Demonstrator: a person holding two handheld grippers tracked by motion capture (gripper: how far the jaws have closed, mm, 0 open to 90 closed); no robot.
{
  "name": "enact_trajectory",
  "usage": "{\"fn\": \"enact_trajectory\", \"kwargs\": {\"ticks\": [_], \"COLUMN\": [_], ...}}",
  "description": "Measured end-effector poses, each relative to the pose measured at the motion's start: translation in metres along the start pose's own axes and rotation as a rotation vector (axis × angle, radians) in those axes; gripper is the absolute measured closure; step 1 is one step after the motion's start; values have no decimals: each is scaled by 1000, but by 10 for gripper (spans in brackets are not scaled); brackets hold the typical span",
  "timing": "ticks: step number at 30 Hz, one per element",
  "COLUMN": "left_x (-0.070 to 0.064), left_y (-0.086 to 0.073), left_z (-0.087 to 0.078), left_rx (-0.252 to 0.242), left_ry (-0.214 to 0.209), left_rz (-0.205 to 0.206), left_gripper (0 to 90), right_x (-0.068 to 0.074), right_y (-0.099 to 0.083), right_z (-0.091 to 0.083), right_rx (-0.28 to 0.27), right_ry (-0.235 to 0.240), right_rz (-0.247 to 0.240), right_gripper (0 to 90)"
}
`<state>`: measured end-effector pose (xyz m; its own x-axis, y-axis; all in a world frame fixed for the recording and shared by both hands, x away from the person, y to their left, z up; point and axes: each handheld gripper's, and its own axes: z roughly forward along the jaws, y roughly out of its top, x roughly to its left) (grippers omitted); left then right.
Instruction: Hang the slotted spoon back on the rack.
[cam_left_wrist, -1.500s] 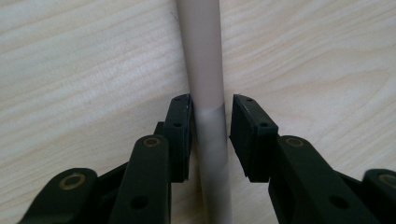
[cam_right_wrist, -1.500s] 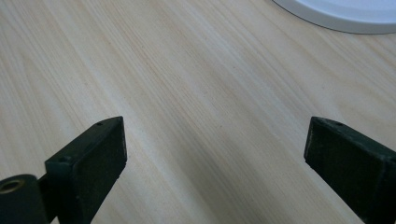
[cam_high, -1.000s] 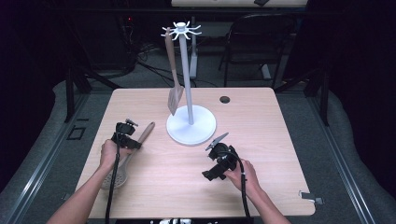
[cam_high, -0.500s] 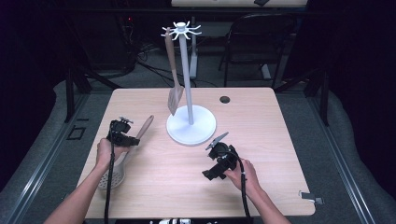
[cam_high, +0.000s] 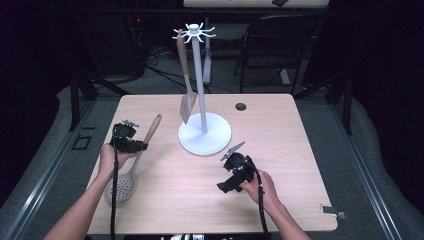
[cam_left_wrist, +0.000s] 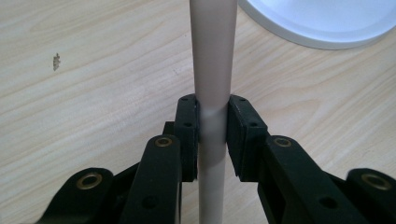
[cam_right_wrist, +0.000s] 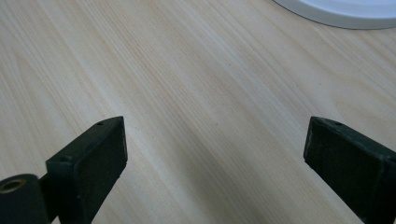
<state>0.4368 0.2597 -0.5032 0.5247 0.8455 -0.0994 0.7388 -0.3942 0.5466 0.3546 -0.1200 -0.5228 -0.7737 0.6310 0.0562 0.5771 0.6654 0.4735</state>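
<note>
The left gripper (cam_left_wrist: 212, 135) has its black jaws pressed against both sides of the pale beige handle of a grey perforated skimmer spoon (cam_left_wrist: 212, 60), pinching it partway along the shaft. In the high view this left gripper (cam_high: 139, 146) sits at the left side of the light wooden table (cam_high: 280, 130), and the skimmer spoon (cam_high: 126, 182) slants from its round holed bowl near the table's front left up to its handle tip, which points toward the stand. Whether the bowl rests on the wood or is just clear of it cannot be told.

The right gripper (cam_right_wrist: 215, 154) has its jaws spread wide with nothing but bare wood grain between them. In the high view the right gripper (cam_high: 235, 161) is low over the table, just in front of the stand's base.

The white utensil stand with a round flat base (cam_high: 205, 134) stands mid-table, its thin pole rising to a ring of hooks. A beige slotted spatula (cam_high: 186, 82) hangs from one hook, blade down, beside the pole. A small dark round hole (cam_high: 241, 106) lies in the table behind the stand.
</note>
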Motion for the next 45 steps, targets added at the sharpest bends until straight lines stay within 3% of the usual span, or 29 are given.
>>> {"fn": "enact_trajectory", "kwargs": {"ticks": [8,16,24,45], "left_x": [-8,-18,-24,-37], "left_y": [12,27,40,68], "left_z": [-11,-25,-39,-68], "left_rx": [12,9,-7,-157], "left_ry": [-33,-43,-45,-16], "left_rz": [51,130,161,223], "left_gripper": [754,754,754,753], "right_x": [1,-1,-1,-3], "right_y": [0,-1,-1,-1], "right_z": [2,1,2,3], "right_rx": [7,6,12,24], "right_ry": [4,4,4,3], "right_rz": [-2,4,3,0], "right_gripper": [58,59,60,62]}}
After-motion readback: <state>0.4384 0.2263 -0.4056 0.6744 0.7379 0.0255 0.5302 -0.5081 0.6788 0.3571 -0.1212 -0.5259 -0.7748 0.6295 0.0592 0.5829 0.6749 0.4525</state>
